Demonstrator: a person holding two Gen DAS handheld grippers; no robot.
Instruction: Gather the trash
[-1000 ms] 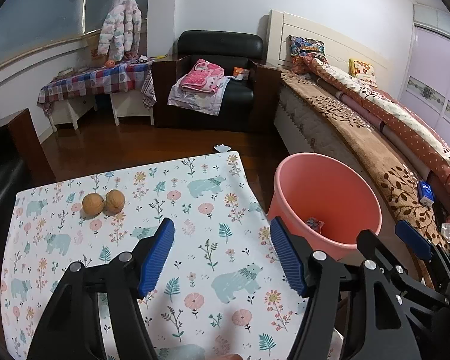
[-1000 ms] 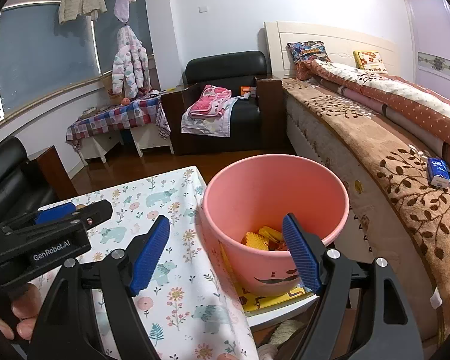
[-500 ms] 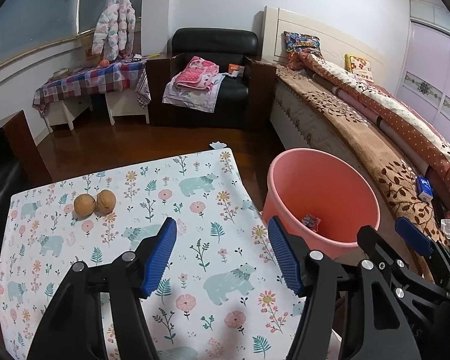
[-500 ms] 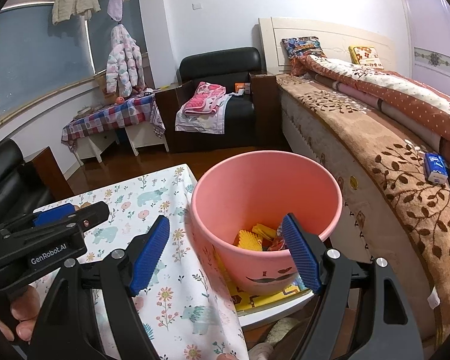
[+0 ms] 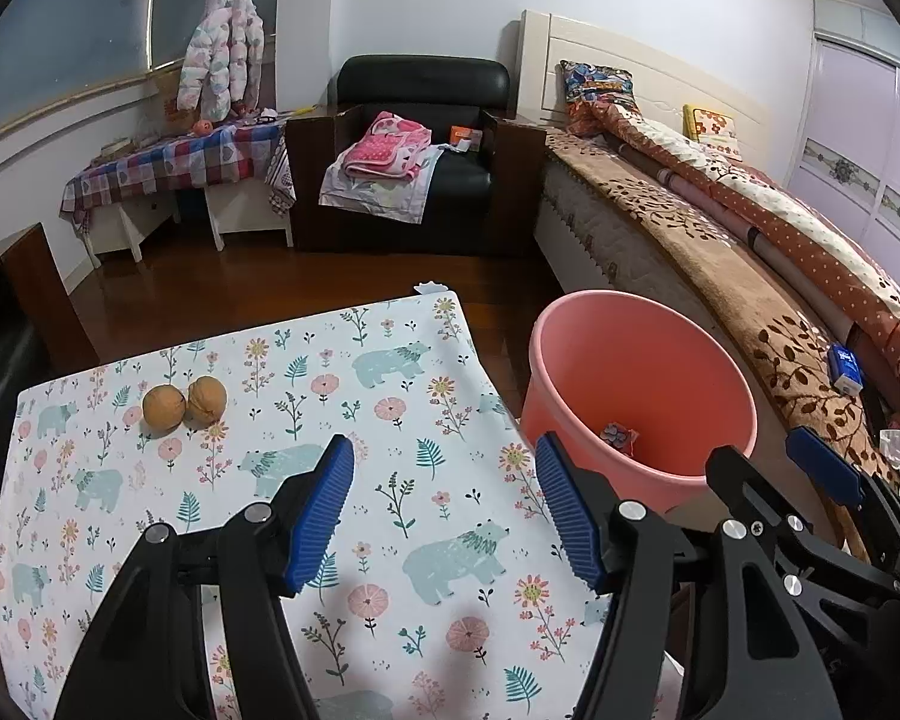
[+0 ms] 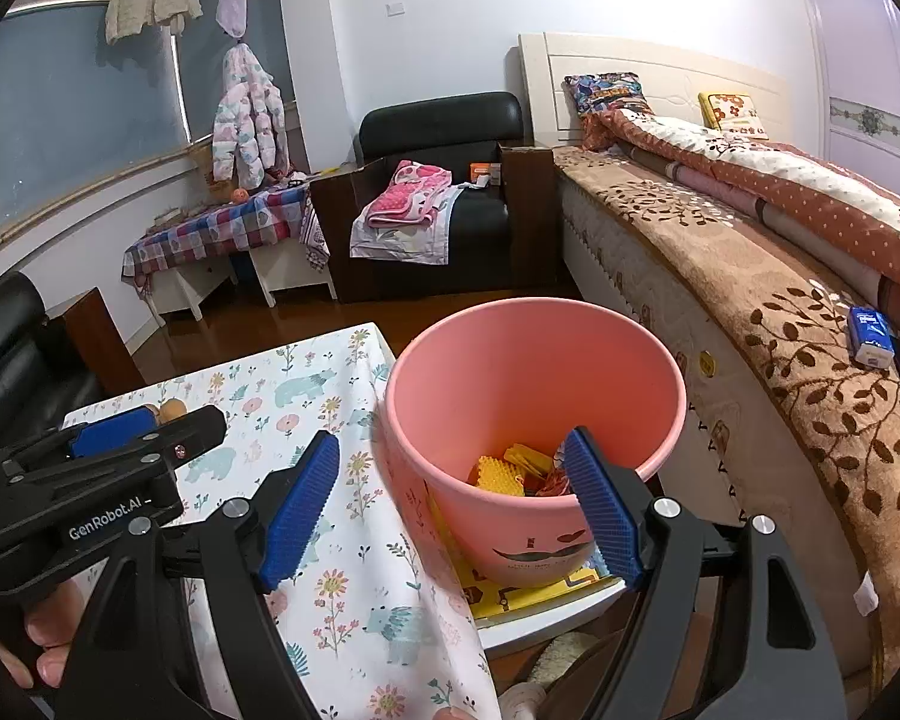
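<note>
- Left gripper (image 5: 444,504), black frame with ribbed blue pads, spread wide with nothing between the pads, hanging over the near middle of the table.
- Right gripper (image 6: 450,498), same build, also spread wide and gripping nothing; right pad in front of the near rim of the round pink plastic bucket (image 6: 660,372), left pad over the cloth, whether touching cannot be told.
- Table under a white cloth printed with flowers and pale blue bears (image 5: 390,372): far edge straight, right edge dropping just beside the bucket, narrow gap of dark floor between the two.
- Two round brown walnut-like balls (image 5: 184,402) touching each other at the far left of the cloth, well apart from both tools; broad bare cloth between them and the left gripper.
- Trash in the bucket: yellow bumpy piece (image 6: 498,474), yellow and red wrappers beside it at the bottom; one small printed wrapper (image 5: 618,435) seen from the left wrist.
- Bucket standing on a yellow patterned mat (image 6: 540,588) on a low white surface, close to the brown leaf-patterned bed cover (image 6: 780,360) on the right; little room on that side.
- Open wooden floor (image 5: 270,282) beyond the far table edge, up to the black armchair (image 5: 426,120).
- Black moustache drawing on the bucket's near wall.
- "GenRobot.AI" readable in white on the left gripper's body in the right wrist view.
- Small blue-and-white packet (image 6: 870,339) on the bed cover, writing too small to read.
</note>
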